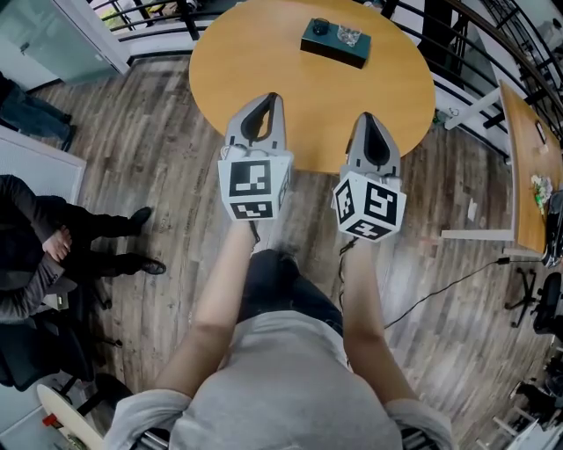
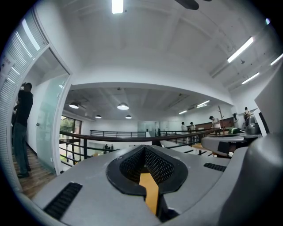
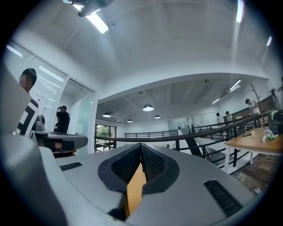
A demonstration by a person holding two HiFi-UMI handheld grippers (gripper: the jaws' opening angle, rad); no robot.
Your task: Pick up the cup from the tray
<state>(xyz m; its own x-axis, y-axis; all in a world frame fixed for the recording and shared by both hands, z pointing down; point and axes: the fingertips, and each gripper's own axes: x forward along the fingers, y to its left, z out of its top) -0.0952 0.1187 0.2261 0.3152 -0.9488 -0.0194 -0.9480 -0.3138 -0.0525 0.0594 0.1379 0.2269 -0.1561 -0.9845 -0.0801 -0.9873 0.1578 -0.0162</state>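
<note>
A dark tray [image 1: 335,44] lies on the far side of the round wooden table [image 1: 264,61]. On it stand a dark cup [image 1: 320,27] and a clear glass cup [image 1: 349,36]. Both grippers are held side by side over the table's near edge, well short of the tray. My left gripper [image 1: 268,98] has its jaws together with nothing between them, and so does my right gripper [image 1: 368,119]. In the left gripper view, the left gripper [image 2: 144,148] points level over the table, and the tray is hidden behind its jaws. The right gripper view shows the same for the right gripper [image 3: 141,145].
A seated person [image 1: 35,246] is at the left on the wood floor. A second wooden desk [image 1: 526,167] with a white frame stands at the right, and a black cable [image 1: 440,294] runs across the floor. A dark railing [image 2: 110,137] runs behind the table.
</note>
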